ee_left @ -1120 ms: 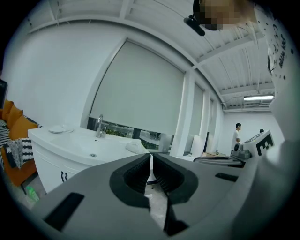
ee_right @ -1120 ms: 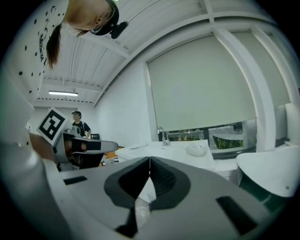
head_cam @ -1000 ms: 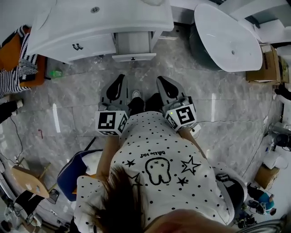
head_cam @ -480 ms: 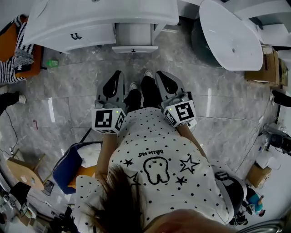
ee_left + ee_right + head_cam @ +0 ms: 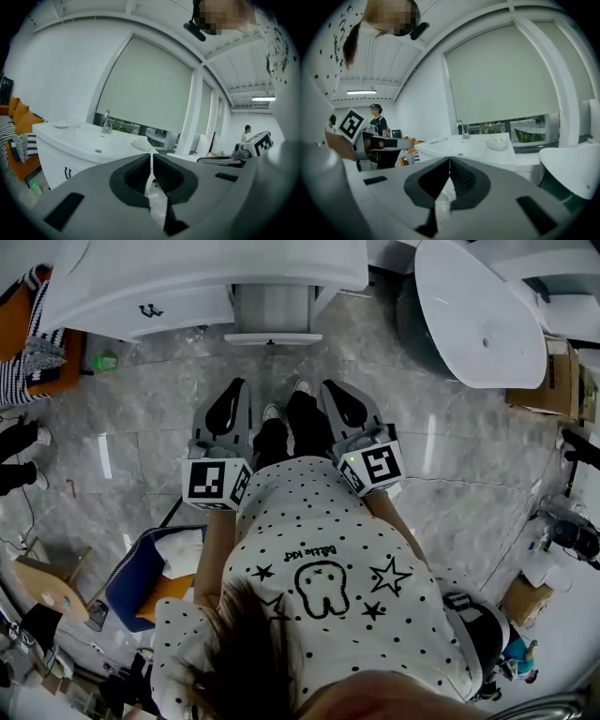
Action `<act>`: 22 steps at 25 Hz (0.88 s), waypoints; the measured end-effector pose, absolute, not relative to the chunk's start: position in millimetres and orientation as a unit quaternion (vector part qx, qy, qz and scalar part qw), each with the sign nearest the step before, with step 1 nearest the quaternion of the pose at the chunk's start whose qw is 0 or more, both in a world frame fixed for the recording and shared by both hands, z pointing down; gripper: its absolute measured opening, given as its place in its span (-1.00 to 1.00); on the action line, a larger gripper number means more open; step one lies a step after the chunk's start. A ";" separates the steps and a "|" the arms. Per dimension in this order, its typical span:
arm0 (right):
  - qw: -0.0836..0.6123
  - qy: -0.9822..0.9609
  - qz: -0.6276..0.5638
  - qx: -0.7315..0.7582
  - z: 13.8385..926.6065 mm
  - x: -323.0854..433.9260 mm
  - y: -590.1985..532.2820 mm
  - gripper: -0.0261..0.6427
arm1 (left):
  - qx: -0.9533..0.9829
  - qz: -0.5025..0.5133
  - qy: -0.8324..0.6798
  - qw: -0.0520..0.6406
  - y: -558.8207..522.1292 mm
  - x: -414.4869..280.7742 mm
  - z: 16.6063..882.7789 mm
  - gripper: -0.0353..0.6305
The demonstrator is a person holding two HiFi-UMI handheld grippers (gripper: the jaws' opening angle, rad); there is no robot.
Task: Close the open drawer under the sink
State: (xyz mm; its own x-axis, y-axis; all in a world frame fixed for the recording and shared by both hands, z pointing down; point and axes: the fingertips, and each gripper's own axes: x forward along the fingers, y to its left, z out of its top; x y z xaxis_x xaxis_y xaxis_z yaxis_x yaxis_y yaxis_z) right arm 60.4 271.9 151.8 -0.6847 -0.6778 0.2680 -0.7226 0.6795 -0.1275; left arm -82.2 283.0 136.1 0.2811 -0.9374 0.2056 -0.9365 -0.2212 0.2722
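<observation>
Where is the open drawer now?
Head view, top centre: the open drawer juts from the white sink cabinet, ahead of the person's shoes.

The sink cabinet (image 5: 187, 282) is standing along the floor's (image 5: 450, 474) far edge, with the open drawer (image 5: 273, 336) sticking out of its front toward the person. The person's shoes (image 5: 271, 414) are standing before the drawer, with the left tool (image 5: 234, 388) hanging at their left and the right tool (image 5: 330, 390) at their right, both apart from the drawer. A bathtub (image 5: 478, 315) is sitting right of the cabinet, with a cardboard box (image 5: 548, 381) beyond it. A sofa (image 5: 67, 379) is sitting left of the cabinet, with a bottle (image 5: 103, 362) lying on the floor just beside it.
</observation>
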 end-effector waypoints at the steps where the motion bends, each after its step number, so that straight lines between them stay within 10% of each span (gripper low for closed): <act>1: 0.100 -0.911 0.112 0.384 152.1 63.1 265.5 -0.88 | 0.783 -0.002 -0.599 0.171 276.7 -80.3 134.9 -0.83; 22: 0.084 -0.927 0.100 0.353 152.0 132.6 124.2 -0.88 | 0.772 0.002 -0.617 0.155 153.9 -12.4 131.5 -0.83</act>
State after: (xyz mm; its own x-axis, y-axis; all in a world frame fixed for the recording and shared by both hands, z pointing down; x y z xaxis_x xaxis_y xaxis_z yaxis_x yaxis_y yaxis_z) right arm 132.6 124.2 152.0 -0.7373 -0.6368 0.2257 -0.6703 0.7312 -0.1266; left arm -12.4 153.9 131.5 0.2398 -0.9512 0.1943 -0.9523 -0.1916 0.2373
